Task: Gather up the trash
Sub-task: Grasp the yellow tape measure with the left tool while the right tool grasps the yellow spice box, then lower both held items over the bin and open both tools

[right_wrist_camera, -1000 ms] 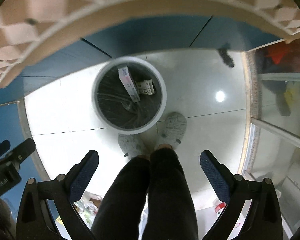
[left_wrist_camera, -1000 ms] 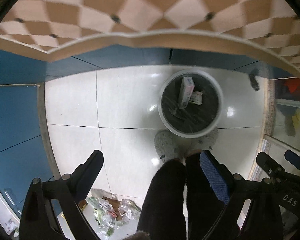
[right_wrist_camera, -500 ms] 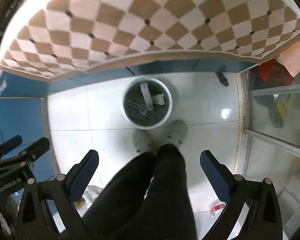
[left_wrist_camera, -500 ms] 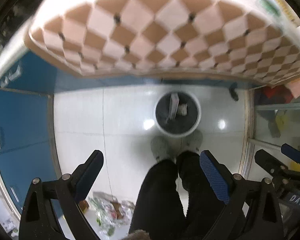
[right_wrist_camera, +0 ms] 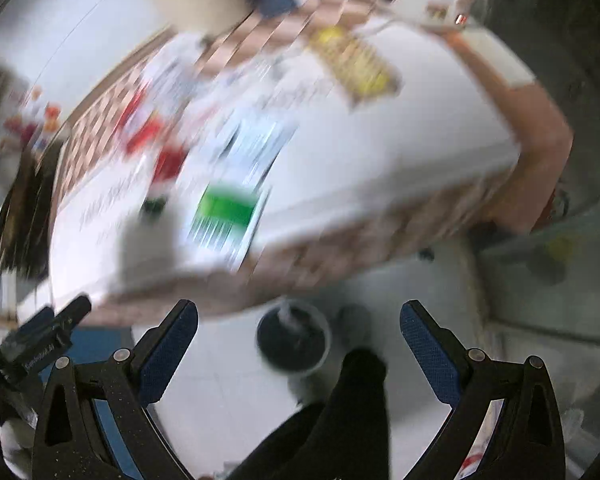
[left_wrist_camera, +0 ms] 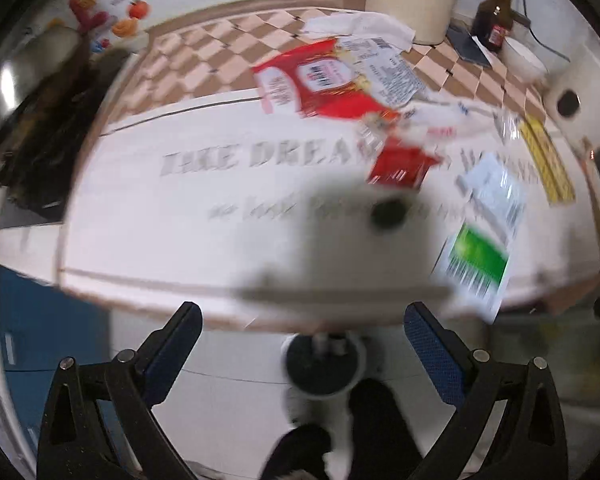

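1. The left gripper (left_wrist_camera: 302, 344) has its fingers (left_wrist_camera: 430, 354) spread wide, with nothing between them; the pads are blue with a fine dotted texture on black plastic arms.
2. The right gripper (right_wrist_camera: 298, 342) is just as wide and bare, with the same blue textured pads.
3. The counter (left_wrist_camera: 160, 216) has a smooth white top with grey lettering, a tan rim, and a brown-and-cream checkered part at the back.
4. The trash lies flat on the counter: a large glossy red wrapper (left_wrist_camera: 316, 80) with white labels near the checkered part, a small red packet (left_wrist_camera: 402, 166) nearer the middle, and a white-and-green box (left_wrist_camera: 476, 264) with a barcode at the near edge, hanging slightly over it.
5. Printed white papers (left_wrist_camera: 388, 68) lie beside the red wrapper, and a yellow strip (left_wrist_camera: 546, 164) lies toward the right end.
6. A round bin (left_wrist_camera: 322, 364) with a white rim and a dark liner stands on the shiny white tiled floor below the counter edge, between the left fingers in that view.
7. The right wrist view is heavily blurred; the green box (right_wrist_camera: 226, 216) and bin (right_wrist_camera: 292, 340) are still recognisable.
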The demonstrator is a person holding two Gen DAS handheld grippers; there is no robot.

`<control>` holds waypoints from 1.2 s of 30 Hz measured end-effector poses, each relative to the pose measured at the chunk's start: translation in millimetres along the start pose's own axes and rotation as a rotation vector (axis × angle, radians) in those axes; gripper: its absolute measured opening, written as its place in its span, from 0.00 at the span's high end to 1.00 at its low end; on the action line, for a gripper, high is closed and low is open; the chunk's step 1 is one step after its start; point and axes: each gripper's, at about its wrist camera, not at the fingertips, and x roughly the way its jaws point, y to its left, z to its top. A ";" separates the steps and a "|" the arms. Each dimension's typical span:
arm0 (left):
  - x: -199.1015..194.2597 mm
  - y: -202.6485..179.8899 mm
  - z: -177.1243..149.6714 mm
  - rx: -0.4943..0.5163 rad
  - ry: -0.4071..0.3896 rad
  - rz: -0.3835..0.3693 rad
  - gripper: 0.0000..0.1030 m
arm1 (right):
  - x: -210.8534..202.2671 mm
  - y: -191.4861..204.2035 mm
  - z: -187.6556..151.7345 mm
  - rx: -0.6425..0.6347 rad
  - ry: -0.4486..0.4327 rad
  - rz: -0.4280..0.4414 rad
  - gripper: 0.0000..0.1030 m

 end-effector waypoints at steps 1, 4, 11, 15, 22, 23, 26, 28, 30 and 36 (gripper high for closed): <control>3.8 -4.6 8.0 -0.003 0.010 -0.002 0.00 | 2.1 -8.6 22.5 0.004 -0.010 -0.007 0.01; 28.2 -23.0 35.2 0.000 0.064 -0.025 0.09 | 20.1 -30.4 83.7 0.006 -0.026 -0.035 0.01; 68.3 -50.4 68.9 0.024 0.115 -0.026 0.77 | 93.8 -48.3 182.1 -0.046 0.024 -0.058 0.01; 67.9 -48.4 71.6 0.025 0.099 0.036 0.80 | 129.1 -33.8 202.2 -0.116 0.057 -0.089 0.01; 23.8 -32.5 54.5 0.026 -0.012 0.151 0.80 | 129.6 -21.1 194.7 -0.157 -0.023 -0.127 0.38; 13.3 -28.4 48.8 0.025 -0.033 0.159 0.80 | 123.3 -22.3 190.3 -0.156 -0.038 -0.124 0.38; -13.5 -18.6 30.6 0.020 -0.098 0.158 0.80 | 99.9 -22.8 169.7 -0.144 -0.077 -0.107 0.38; -27.0 -11.6 14.0 0.019 -0.120 0.145 0.80 | 78.4 -24.3 148.3 -0.135 -0.107 -0.093 0.38; -39.4 -0.6 -5.6 0.019 -0.131 0.117 0.80 | 53.6 -19.0 113.5 -0.130 -0.135 -0.075 0.38; -53.6 26.9 -77.8 0.022 -0.087 0.004 0.80 | 6.4 11.0 -5.3 -0.136 -0.135 -0.013 0.38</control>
